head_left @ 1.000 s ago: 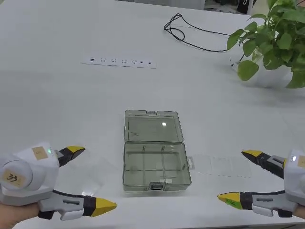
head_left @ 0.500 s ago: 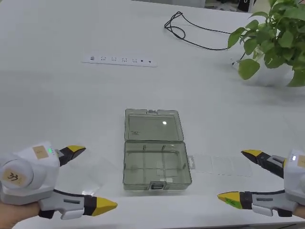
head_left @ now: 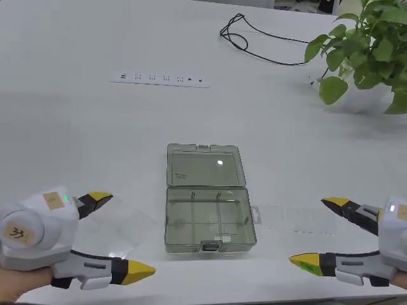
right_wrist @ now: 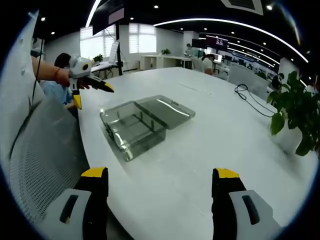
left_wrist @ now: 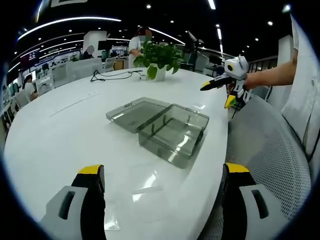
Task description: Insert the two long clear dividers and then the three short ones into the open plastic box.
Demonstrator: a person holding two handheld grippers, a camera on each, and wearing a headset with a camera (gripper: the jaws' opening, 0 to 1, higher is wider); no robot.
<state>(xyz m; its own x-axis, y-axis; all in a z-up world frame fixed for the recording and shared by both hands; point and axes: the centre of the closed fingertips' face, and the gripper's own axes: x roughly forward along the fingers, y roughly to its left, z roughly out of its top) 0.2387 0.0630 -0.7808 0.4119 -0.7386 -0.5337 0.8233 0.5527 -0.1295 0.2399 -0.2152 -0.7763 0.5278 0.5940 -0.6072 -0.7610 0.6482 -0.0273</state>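
The smoky clear plastic box (head_left: 210,219) lies open near the table's front edge, its lid (head_left: 205,164) flat behind it. Thin upright clear lines cross its inside; I cannot tell if they are dividers or ribs. A flat clear divider piece (head_left: 296,219) lies on the table just right of the box, and another clear piece (head_left: 124,229) lies left of it. My left gripper (head_left: 122,235) hovers open over the left piece, holding nothing. My right gripper (head_left: 318,232) is open beside the right piece. The box (left_wrist: 172,132) sits ahead of my left gripper (left_wrist: 164,172), and the box (right_wrist: 132,127) ahead of my right gripper (right_wrist: 160,173).
A white power strip (head_left: 159,80) lies at the back of the white table (head_left: 76,140). A black cable (head_left: 254,41) loops behind it, and a potted plant (head_left: 365,51) stands at the back right. A mesh chair back (left_wrist: 270,155) is by the table's front edge.
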